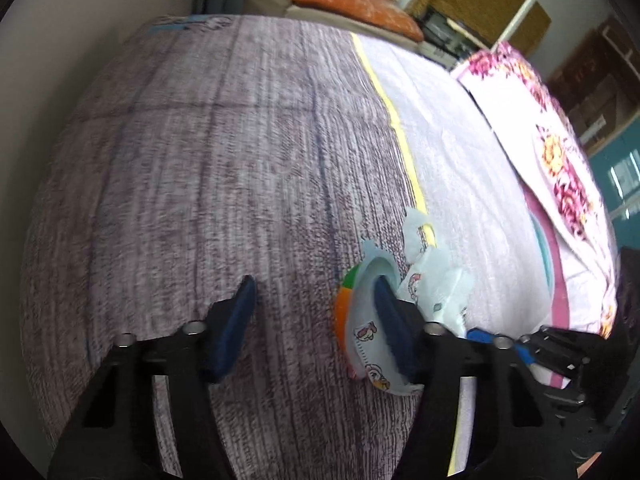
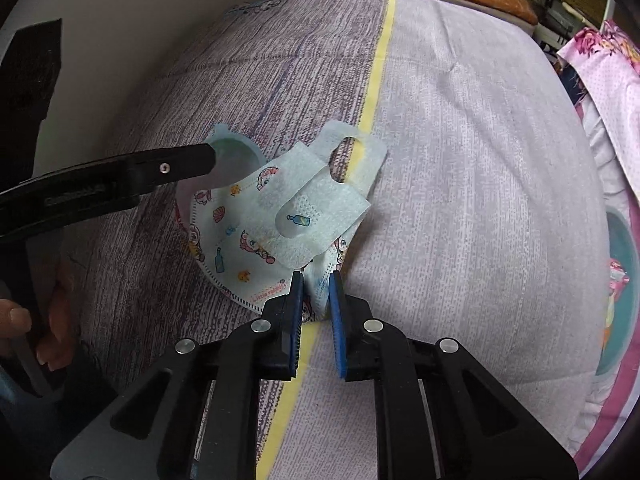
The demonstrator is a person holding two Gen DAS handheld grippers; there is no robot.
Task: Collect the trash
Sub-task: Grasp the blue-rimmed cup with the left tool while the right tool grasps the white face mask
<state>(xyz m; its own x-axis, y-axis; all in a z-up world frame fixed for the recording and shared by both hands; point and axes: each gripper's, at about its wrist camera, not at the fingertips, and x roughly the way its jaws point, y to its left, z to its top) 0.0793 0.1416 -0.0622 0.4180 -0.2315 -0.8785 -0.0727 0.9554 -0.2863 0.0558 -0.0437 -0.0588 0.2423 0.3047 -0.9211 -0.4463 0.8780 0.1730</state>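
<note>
A pale blue child's face mask with cartoon prints lies on the bed, across the yellow stripe between the grey-streaked and white parts of the sheet. My right gripper is shut on the mask's near edge, with a fold of it pinched between the blue pads. My left gripper stands open. Its right finger reaches into the mask's cupped side, and its left finger hovers apart over bare sheet. In the right wrist view that black finger comes in from the left.
A pink flowered quilt lies along the bed's right side. An orange cushion and shelves stand beyond the far end. A pale wall runs along the left. A person's hand holds the left gripper at lower left.
</note>
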